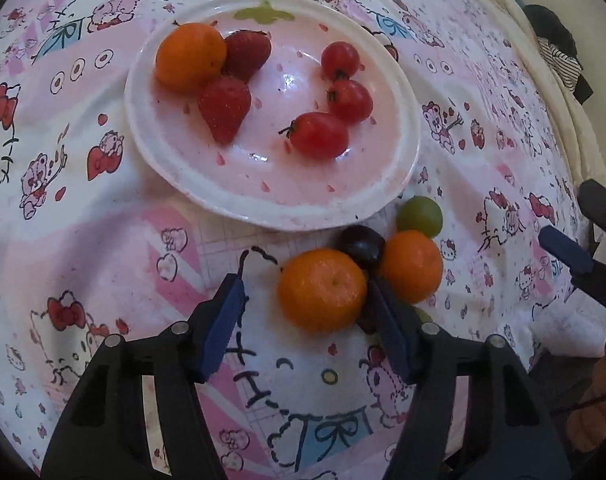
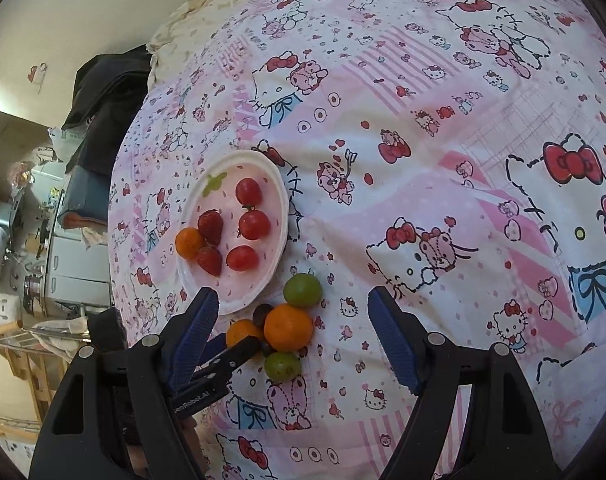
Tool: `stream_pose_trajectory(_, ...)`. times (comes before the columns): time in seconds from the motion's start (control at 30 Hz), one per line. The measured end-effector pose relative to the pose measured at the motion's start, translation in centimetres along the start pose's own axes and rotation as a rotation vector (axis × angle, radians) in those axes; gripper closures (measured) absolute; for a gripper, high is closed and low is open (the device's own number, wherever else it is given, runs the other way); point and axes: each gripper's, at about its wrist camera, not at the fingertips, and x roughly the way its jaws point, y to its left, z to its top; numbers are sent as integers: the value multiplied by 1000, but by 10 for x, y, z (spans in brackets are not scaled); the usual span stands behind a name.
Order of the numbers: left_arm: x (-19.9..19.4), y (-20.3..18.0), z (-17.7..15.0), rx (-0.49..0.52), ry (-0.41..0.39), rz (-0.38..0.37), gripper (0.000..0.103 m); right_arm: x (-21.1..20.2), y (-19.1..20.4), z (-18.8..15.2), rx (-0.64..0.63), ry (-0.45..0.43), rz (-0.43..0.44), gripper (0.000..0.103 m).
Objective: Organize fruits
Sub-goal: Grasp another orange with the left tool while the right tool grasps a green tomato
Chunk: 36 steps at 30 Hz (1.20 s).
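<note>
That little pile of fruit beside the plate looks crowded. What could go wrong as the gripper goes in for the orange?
1. The left gripper straddles one orange that touches a dark grape and a second orange; the inner jaw may nudge them away.
2. The bedsheet is soft and wrinkled, so loose round fruit could roll.
3. The plate sits close; a knocked orange could bump it.
</note>
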Motion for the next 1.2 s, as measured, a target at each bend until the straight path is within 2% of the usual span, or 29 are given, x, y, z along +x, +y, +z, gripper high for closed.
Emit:
stream_pose_trajectory(0.1, 5, -1, 3, 11, 15, -23, 63, 2, 1, 0, -7, 6, -6, 23)
stream_pose_trajectory(0.2, 2, -2, 3, 31, 3, -25, 64, 3, 1, -1, -11, 7, -15, 23)
stream_pose_trajectory(0.37, -22, 5, -2, 50, -34, 54, 64, 5, 1, -5, -8, 21, -17, 23)
stream_pose_trajectory(0.47, -44, 17, -8, 43, -67, 124, 64, 12, 5, -14, -25, 53, -21, 23)
stream_pose_trajectory(0.7, -98, 42, -23, 49, -140, 183, 64, 40, 18, -45, -83, 166, -38, 24)
stream_pose_trajectory(0.73, -106, 48, -27, 31, -140, 173, 64, 46, 23, -50, -113, 186, -45, 28)
stream_pose_trajectory(0.77, -110, 53, -29, 16, -137, 158, 64, 51, 28, -54, -140, 200, -56, 37)
stream_pose_trajectory(0.87, -125, 60, -39, -6, -158, 153, 64, 65, 38, -63, -202, 236, -86, 48)
stream_pose_trajectory(0.97, -132, 61, -45, -11, -198, 167, 64, 75, 47, -69, -257, 242, -123, 52)
stream_pose_trajectory(1.13, -136, 72, -46, -69, -237, 144, 64, 94, 59, -79, -371, 245, -229, 61)
stream_pose_trajectory(1.2, -136, 74, -44, -74, -246, 152, 64, 95, 61, -81, -407, 230, -254, 69)
